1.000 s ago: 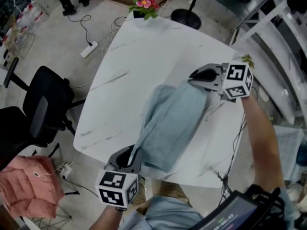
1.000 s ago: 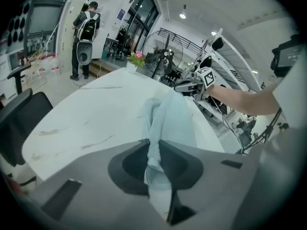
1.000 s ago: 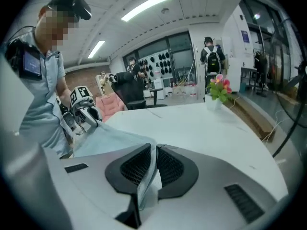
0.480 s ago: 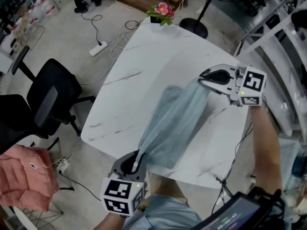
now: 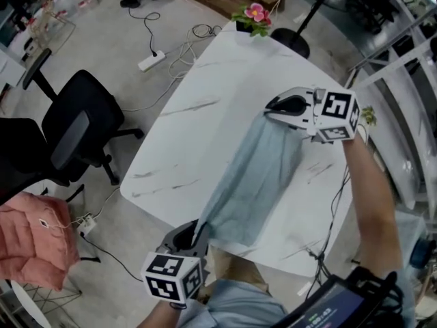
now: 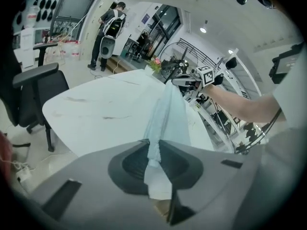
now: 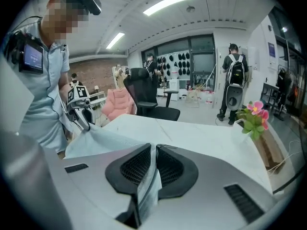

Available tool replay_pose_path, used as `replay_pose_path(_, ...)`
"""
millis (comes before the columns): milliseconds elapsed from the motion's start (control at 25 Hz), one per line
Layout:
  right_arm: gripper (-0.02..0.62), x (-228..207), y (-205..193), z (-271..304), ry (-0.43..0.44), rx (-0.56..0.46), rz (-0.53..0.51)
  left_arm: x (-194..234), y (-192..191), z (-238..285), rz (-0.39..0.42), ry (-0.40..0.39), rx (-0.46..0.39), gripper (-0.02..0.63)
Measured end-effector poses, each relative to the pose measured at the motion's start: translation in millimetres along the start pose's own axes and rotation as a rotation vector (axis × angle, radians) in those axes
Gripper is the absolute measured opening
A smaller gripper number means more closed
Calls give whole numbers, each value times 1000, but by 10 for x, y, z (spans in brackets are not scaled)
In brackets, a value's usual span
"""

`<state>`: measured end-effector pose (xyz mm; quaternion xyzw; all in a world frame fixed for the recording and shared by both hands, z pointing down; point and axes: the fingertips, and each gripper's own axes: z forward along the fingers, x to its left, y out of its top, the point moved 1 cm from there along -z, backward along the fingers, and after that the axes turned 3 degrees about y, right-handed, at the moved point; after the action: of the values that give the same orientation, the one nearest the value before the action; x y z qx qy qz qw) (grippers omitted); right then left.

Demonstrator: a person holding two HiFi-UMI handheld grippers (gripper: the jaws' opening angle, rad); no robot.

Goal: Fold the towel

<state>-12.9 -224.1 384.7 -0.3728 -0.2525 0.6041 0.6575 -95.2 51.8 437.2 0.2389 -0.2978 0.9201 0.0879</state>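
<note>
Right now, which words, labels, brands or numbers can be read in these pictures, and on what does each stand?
No word, brand or number is readable.
Right marker cube: only black-and-white square patterns, no letters.
Left marker cube: the same kind of patterns.
Screen at the bottom of the head view: lit lines, too blurred to read.
Blue sign on the wall: too small to read.

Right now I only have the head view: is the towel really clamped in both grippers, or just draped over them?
Observer: Left gripper view shows the left gripper shut on the towel, with a corner poking out behind the jaws.
Operator: And the right one?
Observer: Right gripper view shows the right gripper pinching a towel edge between its jaws, with cloth hanging out below them.
</note>
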Motion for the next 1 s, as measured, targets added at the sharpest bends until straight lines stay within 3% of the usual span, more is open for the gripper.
replay_pose_path(160,48,-177,-327,482,51,62,51,225,-131,144,-107,1,42,57)
replay_pose_path(360,50,-284,-685,742,73,110,101,375,-146,250,-149,13,64,57)
replay_pose_path(480,52,-305,-724,784,61,145,58,435,-150,326,-163,11,74,57)
replay_pose_path(560,82,-343,-710,789,30,161,43,441,-135,351,-155,2,80,54)
replay_pose_path(640,201,-396,-567,672,-8,99,87,435,-109,292,-132,-5,85,85)
replay_pose_path(800,206,-480,-74,89,-124,-118,143,563,62,-56,-88,49,33,176)
replay_pose_path(920,184,-383,-14,-268,-205,-95,87,510,259,-287,-30,78,-28,144)
replay_pose_path(1000,159,-201,-122,-378,-227,-30,54,239,323,-290,10,9,-31,107)
